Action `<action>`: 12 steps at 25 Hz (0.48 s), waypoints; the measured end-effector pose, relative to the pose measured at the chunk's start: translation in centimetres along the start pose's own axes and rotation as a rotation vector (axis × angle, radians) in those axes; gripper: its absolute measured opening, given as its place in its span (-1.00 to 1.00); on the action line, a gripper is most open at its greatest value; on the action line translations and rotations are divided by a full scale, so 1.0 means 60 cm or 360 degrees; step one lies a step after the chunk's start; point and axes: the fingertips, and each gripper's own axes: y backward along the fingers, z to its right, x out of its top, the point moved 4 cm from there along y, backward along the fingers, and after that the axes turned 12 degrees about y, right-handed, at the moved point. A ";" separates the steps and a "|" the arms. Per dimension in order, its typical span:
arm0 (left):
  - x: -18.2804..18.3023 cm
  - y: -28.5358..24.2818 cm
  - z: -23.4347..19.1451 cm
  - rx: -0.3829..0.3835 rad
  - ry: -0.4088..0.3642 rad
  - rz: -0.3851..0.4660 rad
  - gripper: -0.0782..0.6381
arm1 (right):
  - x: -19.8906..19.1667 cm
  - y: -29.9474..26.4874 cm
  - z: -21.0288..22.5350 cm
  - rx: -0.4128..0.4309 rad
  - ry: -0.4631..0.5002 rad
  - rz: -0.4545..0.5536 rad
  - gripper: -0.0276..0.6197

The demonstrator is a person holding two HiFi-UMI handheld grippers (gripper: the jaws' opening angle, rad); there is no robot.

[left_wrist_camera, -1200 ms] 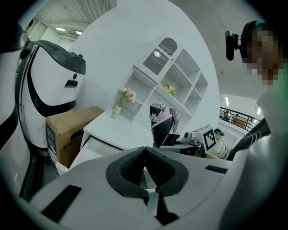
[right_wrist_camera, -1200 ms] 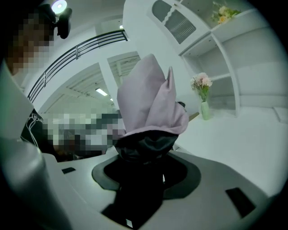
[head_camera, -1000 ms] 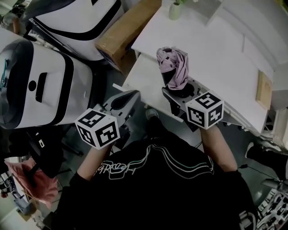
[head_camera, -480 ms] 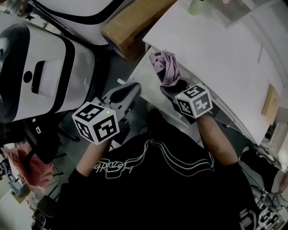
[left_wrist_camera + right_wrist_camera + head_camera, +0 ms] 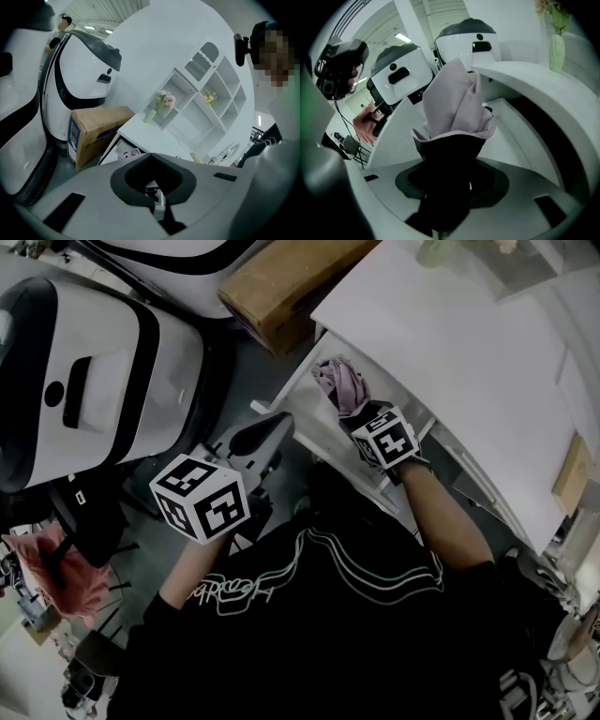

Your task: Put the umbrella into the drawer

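Observation:
The umbrella (image 5: 339,385) is folded, pink with a black lower part. My right gripper (image 5: 364,416) is shut on it, and it juts past the jaws toward the open white drawer (image 5: 309,432) under the desk top. In the right gripper view the umbrella (image 5: 457,108) stands up between the jaws of my right gripper (image 5: 451,164) and hides their tips, with the drawer's white wall (image 5: 396,140) behind it. My left gripper (image 5: 277,424) hovers left of the drawer, shut and empty. In the left gripper view its tips (image 5: 150,154) meet, and the drawer (image 5: 123,150) lies beyond them.
The white desk top (image 5: 450,362) overhangs the drawer. A cardboard box (image 5: 281,277) lies at its far left corner. Big white-and-black machines (image 5: 84,390) stand at left. A vase of flowers (image 5: 157,105) and white shelves (image 5: 211,93) are on the desk. A wooden block (image 5: 574,474) sits at right.
My right gripper has sunk with the umbrella, tipping downward toward the open drawer. My left gripper has dropped a little and stays shut beside the drawer.

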 end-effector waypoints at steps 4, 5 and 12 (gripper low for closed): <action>-0.003 -0.004 -0.017 0.0031 0.0032 -0.0015 -0.73 | -0.028 -0.053 0.013 0.0011 0.0015 -0.0143 -0.23; -0.004 -0.004 -0.021 0.0037 0.0038 -0.0019 -0.73 | -0.034 -0.064 0.016 0.0022 0.0026 -0.0180 -0.23; -0.010 -0.006 -0.057 0.0098 0.0097 -0.0041 -0.73 | -0.060 -0.115 0.031 0.0011 0.0139 -0.0406 -0.23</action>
